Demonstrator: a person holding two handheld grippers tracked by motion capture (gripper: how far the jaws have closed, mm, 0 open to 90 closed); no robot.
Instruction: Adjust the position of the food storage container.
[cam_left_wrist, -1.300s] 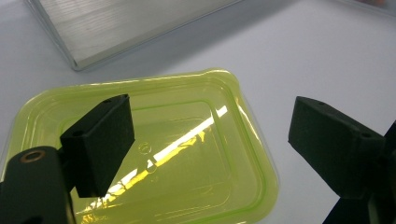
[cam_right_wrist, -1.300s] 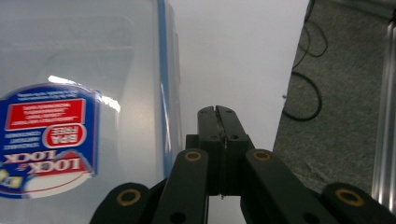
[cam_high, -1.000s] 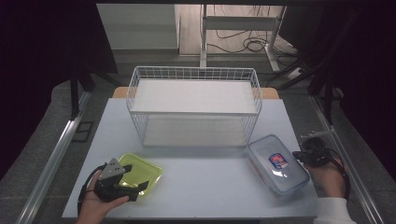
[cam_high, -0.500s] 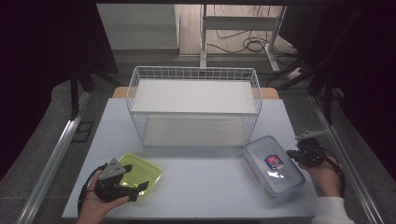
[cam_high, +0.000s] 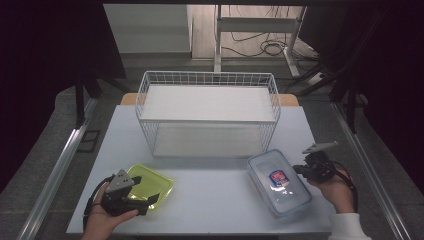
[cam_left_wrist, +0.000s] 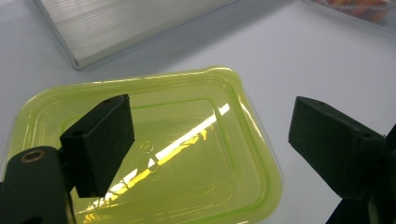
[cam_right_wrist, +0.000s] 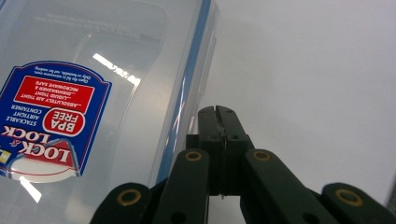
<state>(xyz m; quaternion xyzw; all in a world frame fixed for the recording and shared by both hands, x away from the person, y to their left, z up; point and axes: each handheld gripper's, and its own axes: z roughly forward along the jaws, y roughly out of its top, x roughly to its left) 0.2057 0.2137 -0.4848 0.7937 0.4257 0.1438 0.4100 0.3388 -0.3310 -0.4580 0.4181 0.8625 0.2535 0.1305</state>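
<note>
A clear lidded container (cam_high: 278, 182) with a red and blue label lies at the table's front right. My right gripper (cam_high: 299, 170) is shut with nothing in it, its tips at the container's right side. In the right gripper view the closed tips (cam_right_wrist: 218, 114) sit close beside the container's (cam_right_wrist: 93, 70) blue-edged rim; I cannot tell if they touch. At the front left a yellow-green shallow tray (cam_high: 152, 186) lies flat. My left gripper (cam_high: 143, 201) is open over its near edge. In the left gripper view the gripper (cam_left_wrist: 210, 128) straddles the tray (cam_left_wrist: 187, 186), one pad above it, the other beyond its edge.
A white wire rack (cam_high: 207, 76) with two shelves stands at the back middle of the pale table (cam_high: 215, 210). A corner of its lower shelf (cam_left_wrist: 121, 23) lies just beyond the tray. Table edges run close to both hands.
My right gripper has moved left toward the table's middle, and the clear container has slid left and turned a little with it. The left gripper and the tray have stayed put.
</note>
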